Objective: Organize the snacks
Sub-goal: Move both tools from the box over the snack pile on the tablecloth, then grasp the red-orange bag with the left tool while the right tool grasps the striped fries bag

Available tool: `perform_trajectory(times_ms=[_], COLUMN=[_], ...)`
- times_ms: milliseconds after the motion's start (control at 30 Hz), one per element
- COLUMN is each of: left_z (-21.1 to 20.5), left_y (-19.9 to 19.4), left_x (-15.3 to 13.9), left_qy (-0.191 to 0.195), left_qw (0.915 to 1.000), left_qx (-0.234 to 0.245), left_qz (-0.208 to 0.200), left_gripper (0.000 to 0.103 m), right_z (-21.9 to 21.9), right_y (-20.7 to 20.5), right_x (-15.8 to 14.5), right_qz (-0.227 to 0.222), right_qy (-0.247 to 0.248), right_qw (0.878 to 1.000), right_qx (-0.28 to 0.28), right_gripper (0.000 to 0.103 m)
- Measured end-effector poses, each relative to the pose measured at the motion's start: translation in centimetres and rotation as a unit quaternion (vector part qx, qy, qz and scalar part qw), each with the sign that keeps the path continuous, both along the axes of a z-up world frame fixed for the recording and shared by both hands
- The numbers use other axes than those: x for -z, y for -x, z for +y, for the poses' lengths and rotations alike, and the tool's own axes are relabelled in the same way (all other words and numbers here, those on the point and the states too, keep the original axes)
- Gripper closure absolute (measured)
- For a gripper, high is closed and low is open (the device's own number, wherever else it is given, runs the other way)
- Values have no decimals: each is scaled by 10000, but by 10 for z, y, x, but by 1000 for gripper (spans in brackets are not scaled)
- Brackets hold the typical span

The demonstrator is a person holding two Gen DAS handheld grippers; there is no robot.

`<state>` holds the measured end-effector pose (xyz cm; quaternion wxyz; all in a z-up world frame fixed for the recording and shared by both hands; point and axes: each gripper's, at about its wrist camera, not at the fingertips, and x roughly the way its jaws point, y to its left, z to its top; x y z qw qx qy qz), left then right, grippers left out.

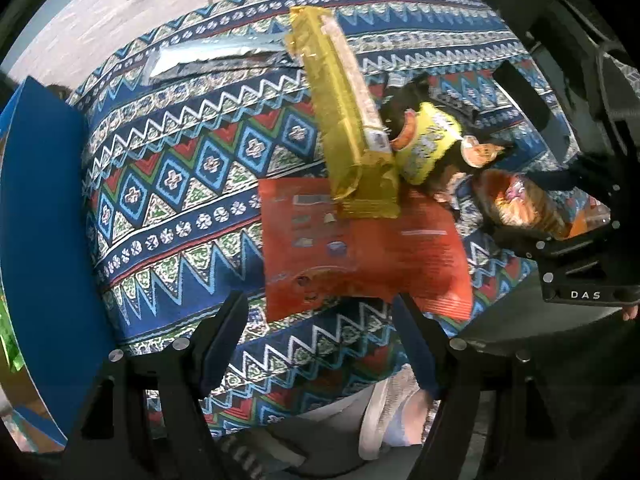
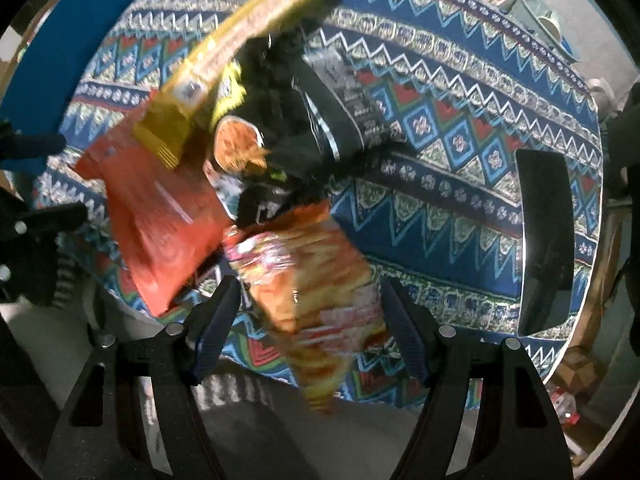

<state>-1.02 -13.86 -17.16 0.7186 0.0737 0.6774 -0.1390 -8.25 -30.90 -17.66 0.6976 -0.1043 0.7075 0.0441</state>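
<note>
Pickup step, I judge: both tongs spread and empty, left tongs point(image 1: 320, 344) above the red bag point(image 1: 360, 248) at the counter's point(image 1: 168, 184) near edge, right tongs point(image 2: 308, 328) straddling the orange bag point(image 2: 316, 292). Next: lower, pinch.

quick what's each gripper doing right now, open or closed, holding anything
Left gripper: open, holding nothing, above the red packet.
Right gripper: open, the orange snack bag between its fingers, not gripped.

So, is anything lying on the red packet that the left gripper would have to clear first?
Yes. The gold packet lies across the red packet's far edge. The near edge, toward the open left gripper, looks bare.
</note>
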Motion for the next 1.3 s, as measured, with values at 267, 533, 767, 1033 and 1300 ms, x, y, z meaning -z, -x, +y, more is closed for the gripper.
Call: perform_trajectory(times_ms=[267,533,767,1033,1300], left_z=[16,57,103,131,107], left_y=[-6,-4,-2,-1,-7], left_x=[8,4,1,-2,0], left_qy=[-180,-296,-199,336,637], left_qw=[9996,9982,9947,9877,9819], left_qx=[-202,-514,-1002,-1513,-1767], left_qz=[120,125,123,181,259], left_gripper=[27,27,27,23,20], right_z=[20,65,101,101,73], right_y=[1,-7,-18,-24,-28], right_x=[12,16,14,-9,-29], right_qz=[-45,-170,-259,-683,-910], right_qy=[-166,-808,-1496,-1197,-979], right_qw=[9998,9966,9884,9904,9906], right_qx=[28,58,69,87,295], right_gripper=[61,63,64,65,65])
